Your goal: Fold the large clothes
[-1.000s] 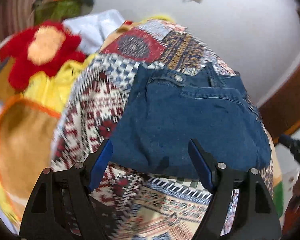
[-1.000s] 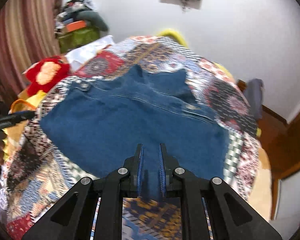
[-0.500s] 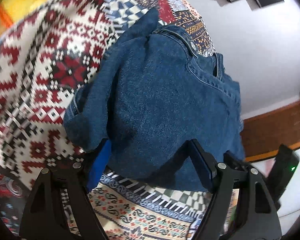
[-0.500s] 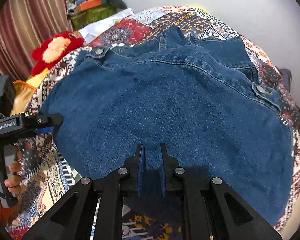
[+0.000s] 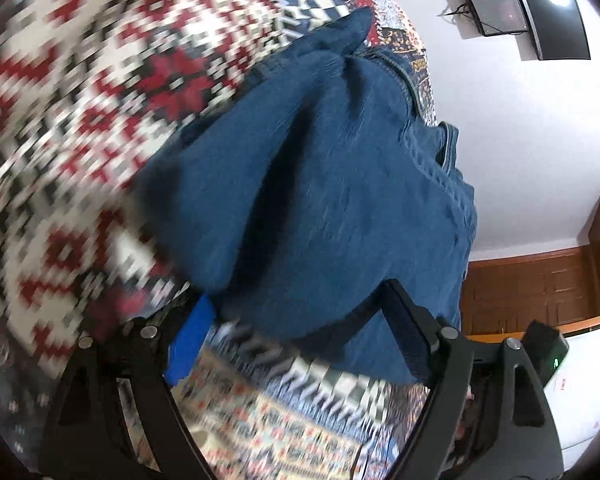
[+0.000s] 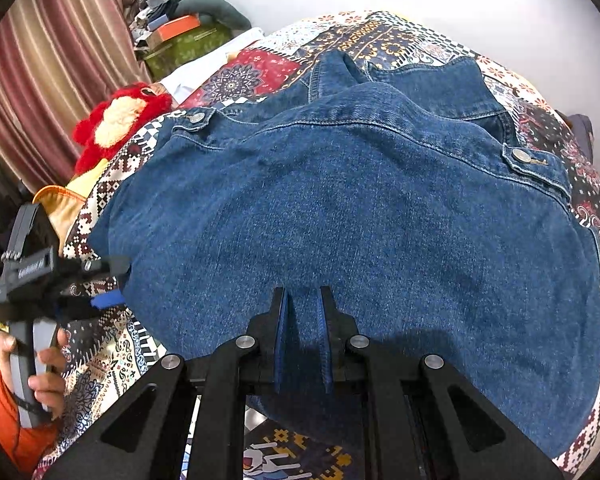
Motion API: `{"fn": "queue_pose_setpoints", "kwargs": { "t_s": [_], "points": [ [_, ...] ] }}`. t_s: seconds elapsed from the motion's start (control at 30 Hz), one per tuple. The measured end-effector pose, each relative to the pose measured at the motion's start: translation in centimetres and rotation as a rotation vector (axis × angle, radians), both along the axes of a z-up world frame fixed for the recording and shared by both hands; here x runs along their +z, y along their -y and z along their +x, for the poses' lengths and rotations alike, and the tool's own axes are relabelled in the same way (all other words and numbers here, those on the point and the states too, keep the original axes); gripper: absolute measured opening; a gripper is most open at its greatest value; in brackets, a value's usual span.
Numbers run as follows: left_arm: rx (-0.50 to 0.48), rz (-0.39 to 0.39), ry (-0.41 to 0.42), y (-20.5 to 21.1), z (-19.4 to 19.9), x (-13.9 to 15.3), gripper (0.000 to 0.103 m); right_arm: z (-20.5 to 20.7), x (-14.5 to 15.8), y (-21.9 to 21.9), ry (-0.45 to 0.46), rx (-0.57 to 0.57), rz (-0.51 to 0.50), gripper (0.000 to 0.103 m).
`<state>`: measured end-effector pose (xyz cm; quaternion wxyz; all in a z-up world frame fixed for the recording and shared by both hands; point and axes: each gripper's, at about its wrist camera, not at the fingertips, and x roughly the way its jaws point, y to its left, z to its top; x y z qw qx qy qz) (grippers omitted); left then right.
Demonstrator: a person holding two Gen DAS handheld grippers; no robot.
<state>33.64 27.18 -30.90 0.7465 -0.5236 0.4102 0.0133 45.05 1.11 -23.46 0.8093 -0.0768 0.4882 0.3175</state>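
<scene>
Garment: denim jacket (image 6: pixel 360 216), spread back-up across the patchwork quilt (image 6: pixel 384 36) on the bed; collar end away from the camera, metal snap buttons showing at both shoulders.
Near hem: pinched into a small upright ridge at its middle, running between the fingers of the right gripper (image 6: pixel 302 300).
Right gripper: fingers closed on that hem ridge, cloth filling the narrow gap.
Left gripper (image 5: pixel 296 312): fingers spread wide, one on either side of the jacket's left edge; cloth bulges between them but is not clamped. View is motion-blurred, so exact contact is unclear.
Step (judged): taking a second hold on the hem side before lifting it over toward the collar.
Technique: close the left fingers on all the layers at the corner, level with the right hold; lift both together so the hem stays straight.
Risk: denim is heavy and stiff; a shallow pinch could slip, and an uneven lift would skew the fold.
Surroundings: red plush toy (image 6: pixel 118 120) beside the jacket on the quilt, striped curtain (image 6: pixel 40 60) behind.
</scene>
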Motion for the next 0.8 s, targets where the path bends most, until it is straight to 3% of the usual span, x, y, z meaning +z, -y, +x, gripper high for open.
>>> {"fn": "queue_pose_setpoints", "kwargs": {
  "t_s": [0.13,0.3,0.47,0.57,0.8],
  "points": [
    [0.051,0.039,0.028,-0.4,2.5,0.1,0.081,0.3,0.0,0.5,-0.033,-0.018,0.021,0.01],
    [0.052,0.215,0.001,0.3,5.4,1.4,0.068,0.9,0.3,0.9,-0.095,-0.024,0.039,0.01],
    [0.088,0.405,0.032,1.0,5.5,4.1,0.036,1.0,1.3,1.0,-0.105,-0.034,0.001,0.01],
    [0.062,0.508,0.095,1.1,5.0,7.0,0.03,0.5,2.5,0.8,-0.086,-0.028,-0.004,0.01],
    [0.069,0.686,0.206,1.5,2.4,13.2,0.029,-1.2,5.2,-1.9,-0.017,0.035,0.016,0.01]
  ]
}}
